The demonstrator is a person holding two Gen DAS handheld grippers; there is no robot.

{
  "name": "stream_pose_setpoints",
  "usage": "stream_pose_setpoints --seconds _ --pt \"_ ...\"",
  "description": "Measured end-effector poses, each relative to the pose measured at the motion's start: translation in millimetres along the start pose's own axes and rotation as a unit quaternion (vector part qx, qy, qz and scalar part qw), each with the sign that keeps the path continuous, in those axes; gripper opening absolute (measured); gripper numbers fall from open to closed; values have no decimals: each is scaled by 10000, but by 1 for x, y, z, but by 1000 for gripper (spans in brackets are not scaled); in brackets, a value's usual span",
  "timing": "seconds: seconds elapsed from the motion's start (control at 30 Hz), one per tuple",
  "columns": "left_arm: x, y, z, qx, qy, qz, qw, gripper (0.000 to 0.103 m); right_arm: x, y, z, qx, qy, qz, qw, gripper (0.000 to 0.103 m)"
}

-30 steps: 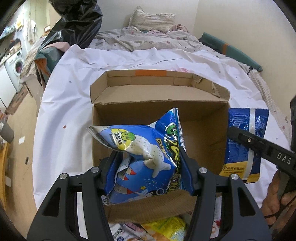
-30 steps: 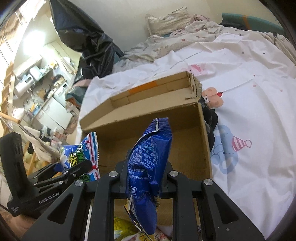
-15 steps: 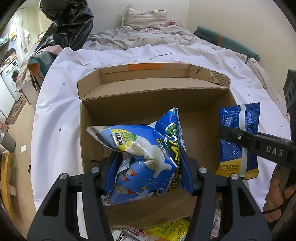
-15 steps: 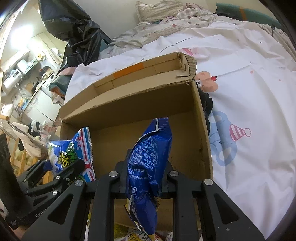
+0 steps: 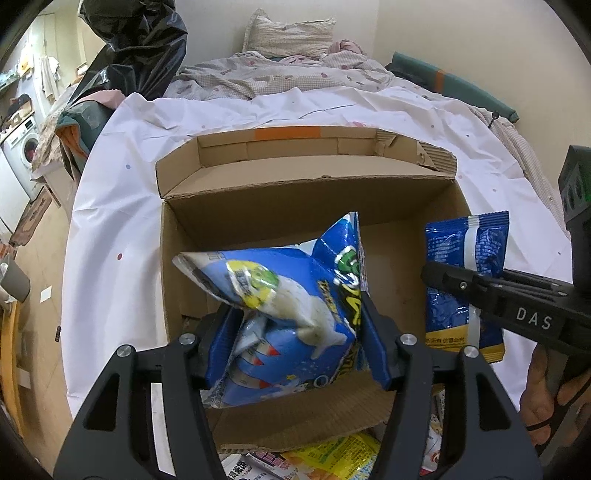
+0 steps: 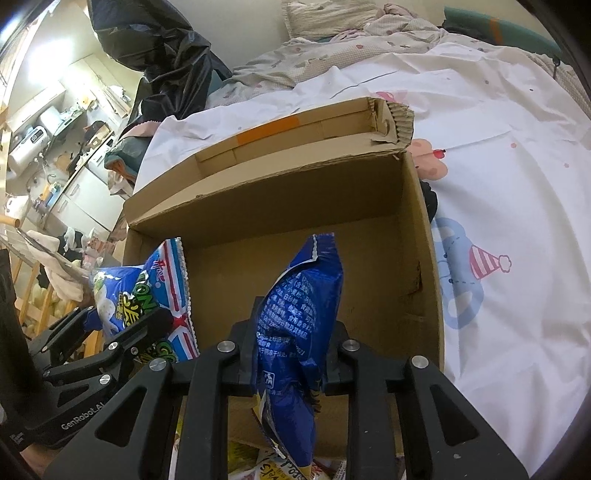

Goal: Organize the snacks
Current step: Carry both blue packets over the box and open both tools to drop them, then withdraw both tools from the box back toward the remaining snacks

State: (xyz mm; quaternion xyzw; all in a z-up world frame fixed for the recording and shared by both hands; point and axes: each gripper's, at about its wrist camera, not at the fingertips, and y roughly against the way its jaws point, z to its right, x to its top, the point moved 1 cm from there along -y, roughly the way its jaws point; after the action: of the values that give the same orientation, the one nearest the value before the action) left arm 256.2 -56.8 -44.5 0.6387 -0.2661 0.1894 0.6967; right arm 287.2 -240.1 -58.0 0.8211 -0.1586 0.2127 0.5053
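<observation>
An open cardboard box (image 5: 280,199) lies on a white sheet, its inside bare. My left gripper (image 5: 295,332) is shut on a puffy blue snack bag with a green logo (image 5: 288,306) and holds it over the box's near left part. The bag also shows in the right wrist view (image 6: 147,291). My right gripper (image 6: 291,347) is shut on a dark blue snack packet (image 6: 299,325), held upright over the box's near right part. That packet also shows in the left wrist view (image 5: 465,280), near the box's right wall.
Several loose snack packets (image 5: 332,458) lie in front of the box's near flap. A white bed sheet with cartoon prints (image 6: 498,192) surrounds the box. A black plastic bag (image 5: 136,44) and pillows (image 5: 291,33) sit at the back. A washing machine (image 5: 22,147) stands far left.
Both grippers have moved forward with their snacks, from in front of the box to over its opening. The box looks larger and closer in both views.
</observation>
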Motion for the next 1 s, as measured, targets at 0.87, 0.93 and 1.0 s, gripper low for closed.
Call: stream_pose_setpoints --seconds 0.87,0.93,1.0 --pt "-1 32 -12 218 201 467 9985 95 6 35 3 -265 -36 620 9977 82" --pt "-3 38 -15 212 267 486 9982 95 3 41 2 -265 -62 663 9974 82" --pt "-4 45 -18 224 332 537 9978 95 -1 49 1 -247 -90 707 9972 82"
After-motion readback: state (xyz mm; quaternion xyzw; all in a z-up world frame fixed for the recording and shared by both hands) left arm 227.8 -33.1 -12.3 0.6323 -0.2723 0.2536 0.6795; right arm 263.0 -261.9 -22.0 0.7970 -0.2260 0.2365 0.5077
